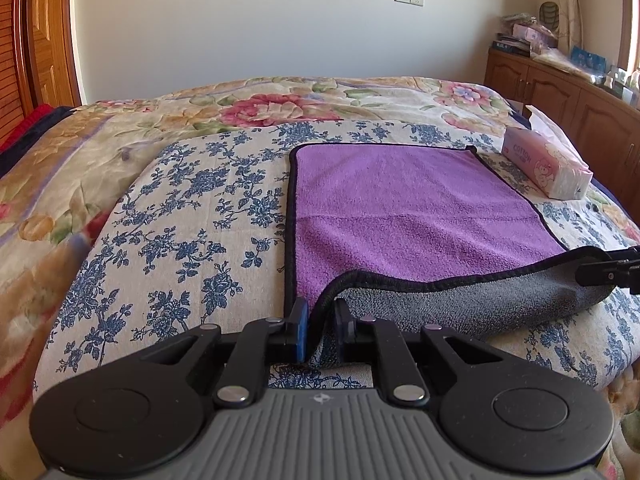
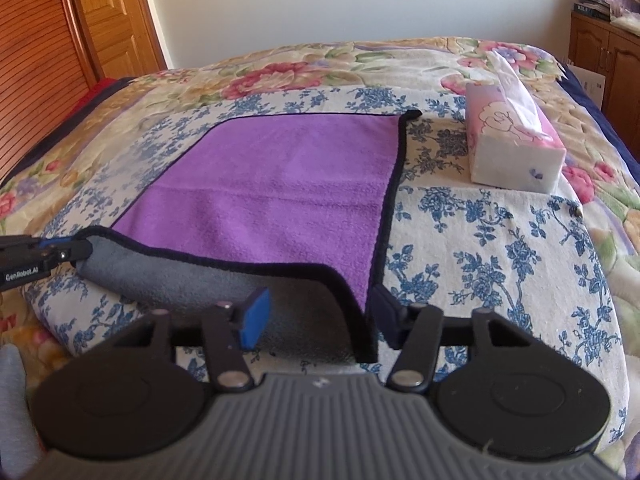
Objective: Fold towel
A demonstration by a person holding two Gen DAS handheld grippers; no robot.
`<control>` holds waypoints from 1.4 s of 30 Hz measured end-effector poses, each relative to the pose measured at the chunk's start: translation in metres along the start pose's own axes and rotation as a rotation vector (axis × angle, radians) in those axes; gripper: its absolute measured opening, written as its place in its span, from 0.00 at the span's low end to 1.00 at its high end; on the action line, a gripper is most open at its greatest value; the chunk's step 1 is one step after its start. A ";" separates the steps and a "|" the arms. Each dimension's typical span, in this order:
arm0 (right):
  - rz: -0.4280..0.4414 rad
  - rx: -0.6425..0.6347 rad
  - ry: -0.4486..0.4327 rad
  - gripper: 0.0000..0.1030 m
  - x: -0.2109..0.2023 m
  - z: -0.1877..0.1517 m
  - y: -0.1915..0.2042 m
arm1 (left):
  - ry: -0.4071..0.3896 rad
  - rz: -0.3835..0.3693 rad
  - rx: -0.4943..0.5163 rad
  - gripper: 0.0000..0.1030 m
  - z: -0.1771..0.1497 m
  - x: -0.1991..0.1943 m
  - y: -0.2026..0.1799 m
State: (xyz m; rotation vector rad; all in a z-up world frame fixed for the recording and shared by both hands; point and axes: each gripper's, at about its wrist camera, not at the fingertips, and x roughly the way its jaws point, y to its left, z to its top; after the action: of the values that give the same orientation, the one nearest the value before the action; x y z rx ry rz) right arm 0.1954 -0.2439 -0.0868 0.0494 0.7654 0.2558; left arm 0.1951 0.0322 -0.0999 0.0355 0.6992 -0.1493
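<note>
A purple towel [image 1: 400,208] with a grey underside and black trim lies on a blue-flowered cloth [image 1: 192,216] on the bed. Its near edge is lifted and curls over, grey side showing. My left gripper [image 1: 322,332] is shut on the towel's near left corner. It also shows at the left edge of the right wrist view [image 2: 76,250], pinching that corner. My right gripper [image 2: 316,320] is open, its jaws wide on either side of the towel's [image 2: 280,184] near right corner, which lies between them. The right gripper's tip shows in the left wrist view [image 1: 612,268] at the towel's corner.
A pink and white tissue box [image 2: 516,144] lies on the bed right of the towel; it also shows in the left wrist view [image 1: 548,160]. A floral quilt [image 1: 280,104] covers the bed. A wooden cabinet [image 1: 560,96] stands at the right, a wooden door [image 2: 112,24] at the left.
</note>
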 end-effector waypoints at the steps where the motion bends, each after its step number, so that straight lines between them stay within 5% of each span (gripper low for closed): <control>1: 0.001 0.002 0.002 0.47 0.000 0.000 -0.001 | 0.003 -0.001 -0.001 0.14 0.000 0.000 0.000; 3: -0.001 0.002 0.004 0.38 0.000 0.000 -0.002 | 0.010 -0.007 -0.003 0.13 -0.001 0.001 0.000; 5: 0.000 -0.007 0.004 0.19 0.000 0.000 -0.001 | 0.012 -0.013 0.000 0.09 0.000 0.001 0.000; 8: 0.001 -0.025 0.005 0.09 0.000 0.001 0.001 | 0.008 -0.021 0.002 0.07 0.000 0.000 -0.001; 42: 0.026 -0.081 -0.106 0.04 -0.013 0.016 0.006 | -0.083 -0.035 -0.016 0.06 0.014 -0.010 -0.002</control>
State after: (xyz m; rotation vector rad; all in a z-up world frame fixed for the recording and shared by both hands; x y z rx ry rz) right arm 0.1962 -0.2404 -0.0652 -0.0040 0.6492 0.3064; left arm 0.1962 0.0301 -0.0826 0.0014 0.6182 -0.1777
